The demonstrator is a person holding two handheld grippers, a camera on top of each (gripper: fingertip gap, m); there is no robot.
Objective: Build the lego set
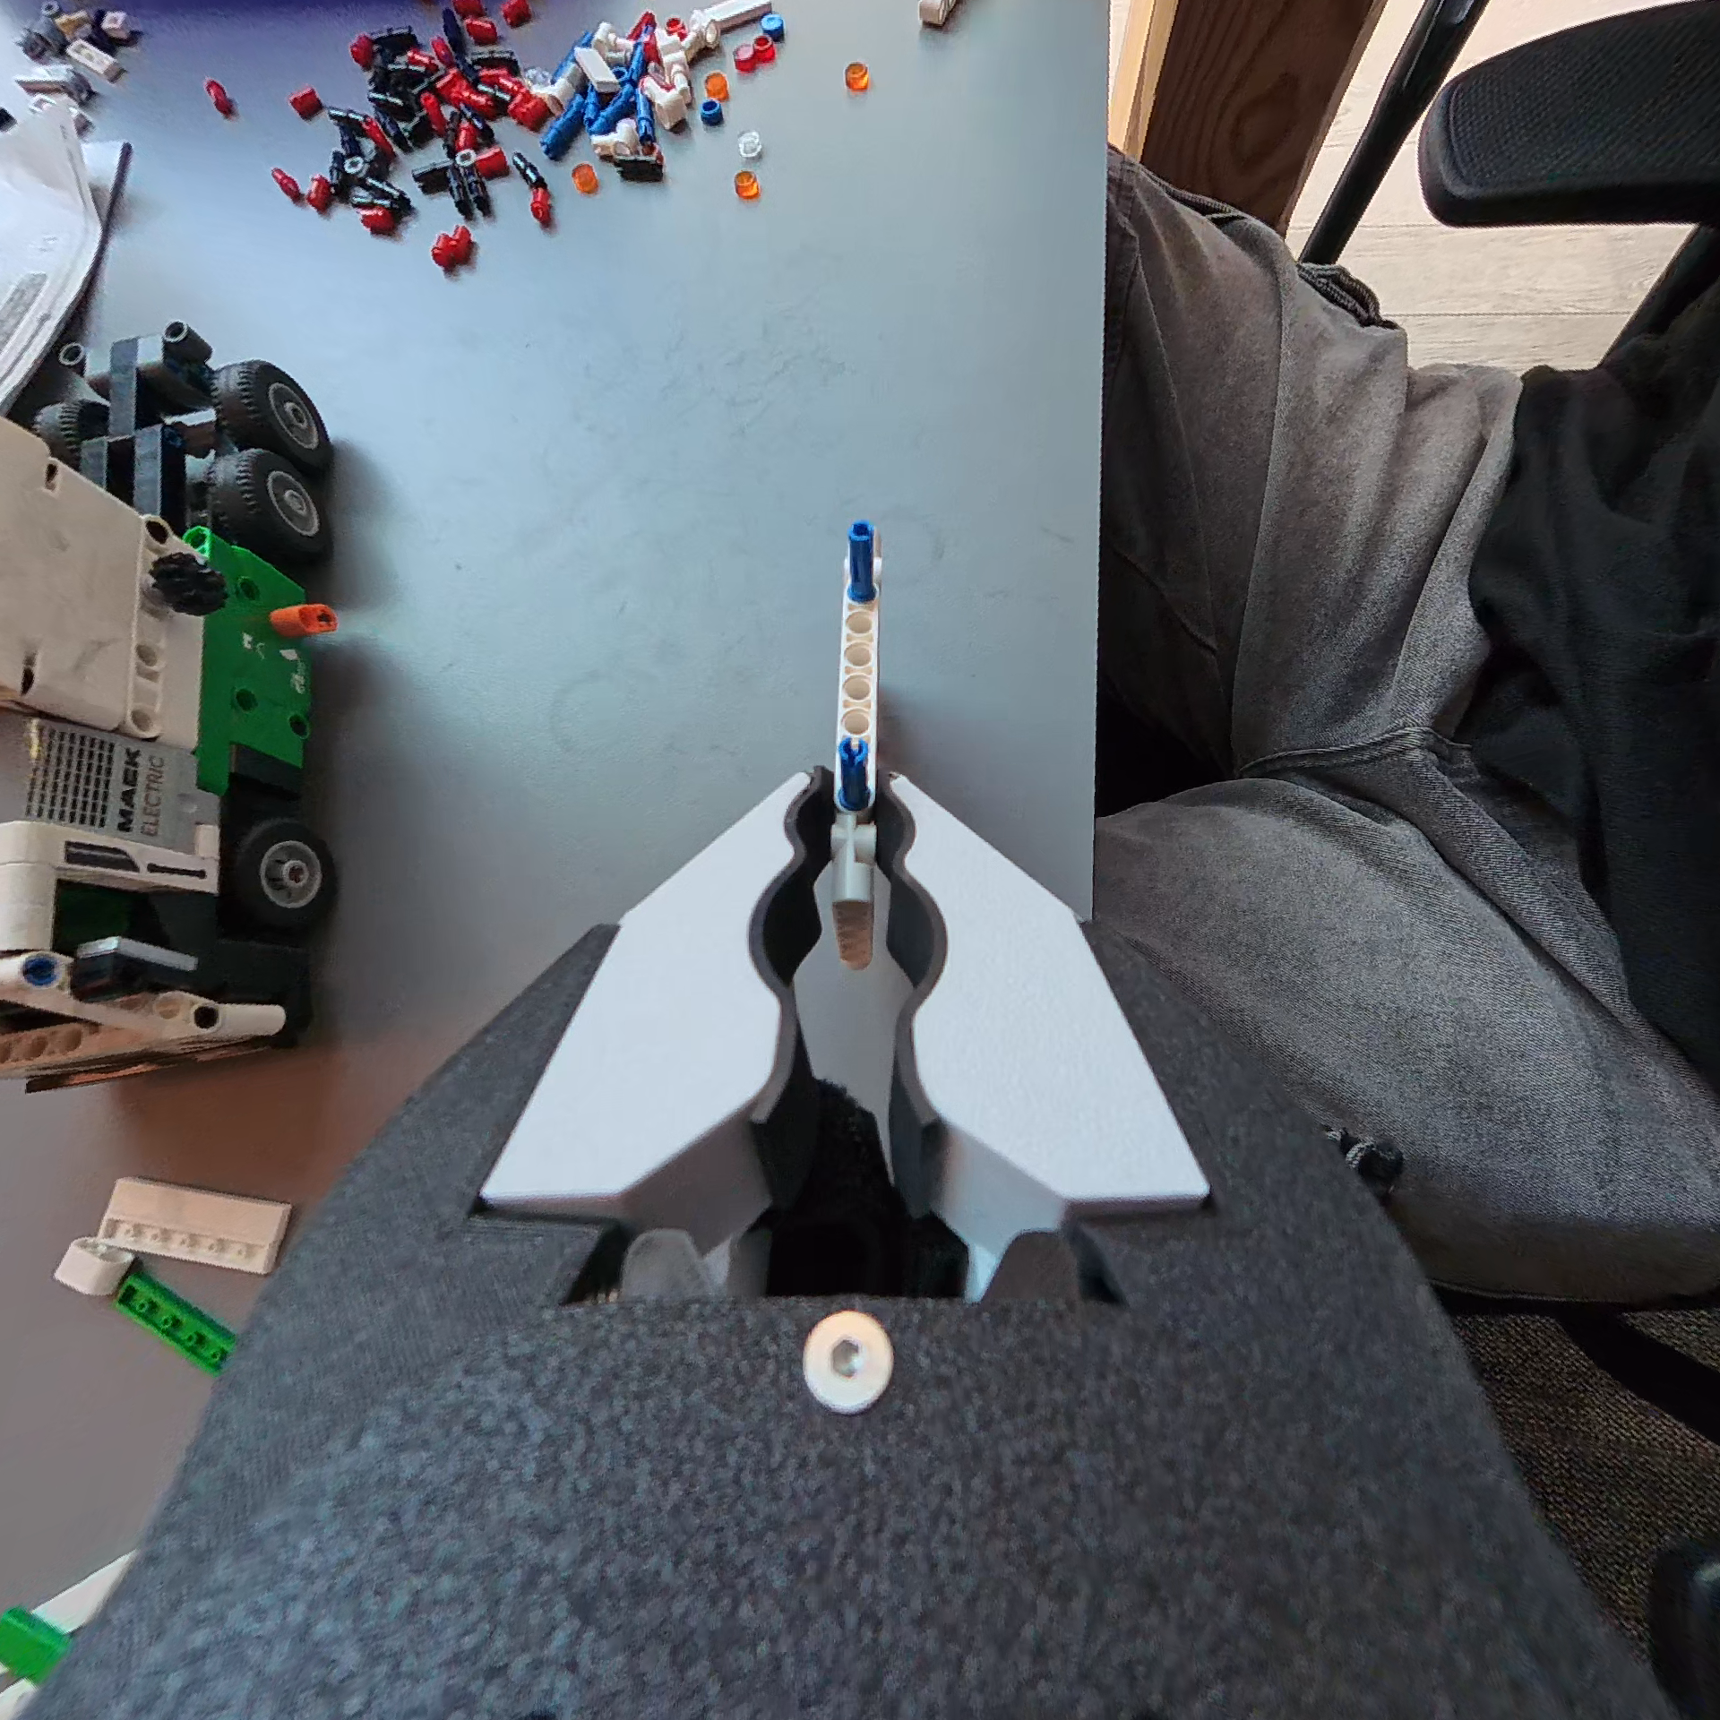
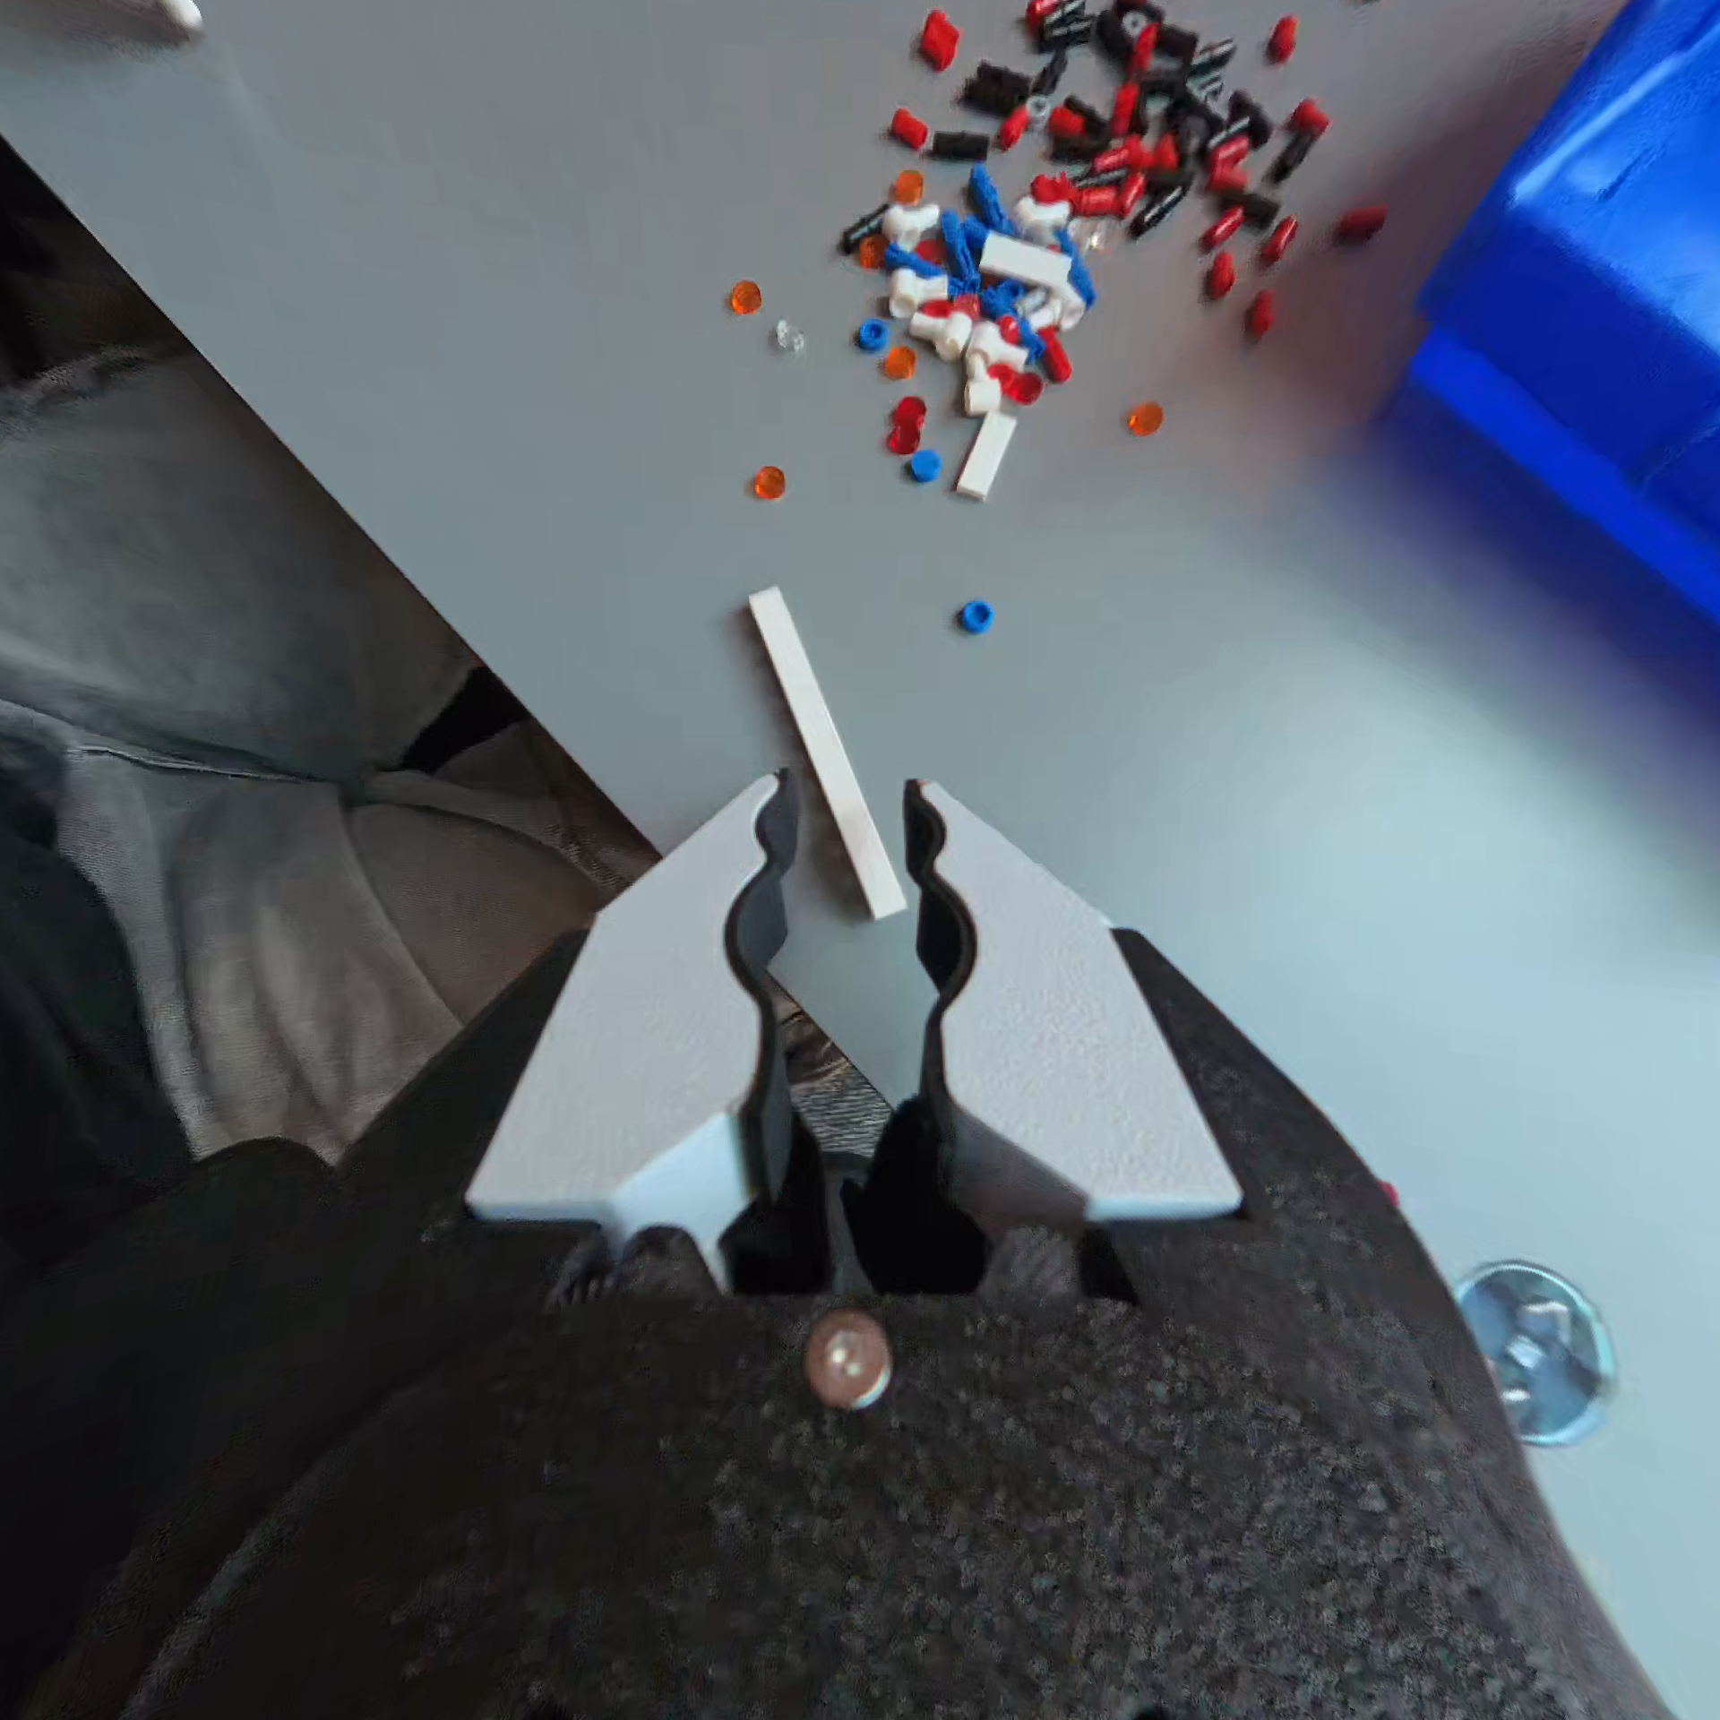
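My left gripper (image 1: 852, 791) is shut on a white beam with holes (image 1: 858, 665). The beam sticks forward above the grey table (image 1: 605, 465) and carries two blue pins (image 1: 861, 549) and a grey connector at its held end. A partly built white and green truck (image 1: 158, 707) lies at the left. My right gripper (image 2: 849, 791) is open and empty. A long white flat tile (image 2: 824, 745) lies on the table, its near end between the fingertips. A pile of red, black, blue and white small parts (image 2: 1070, 205) lies farther off; it also shows in the left wrist view (image 1: 521, 102).
A blue bin (image 2: 1601, 279) stands at the right. The table edge (image 1: 1103, 558) runs beside a person's grey-clothed lap (image 1: 1350, 745) and a black chair. White and green loose parts (image 1: 177, 1247) lie at the lower left. Paper sheets (image 1: 37, 242) lie at the upper left. A metal bolt (image 2: 1536, 1350) lies at the right.
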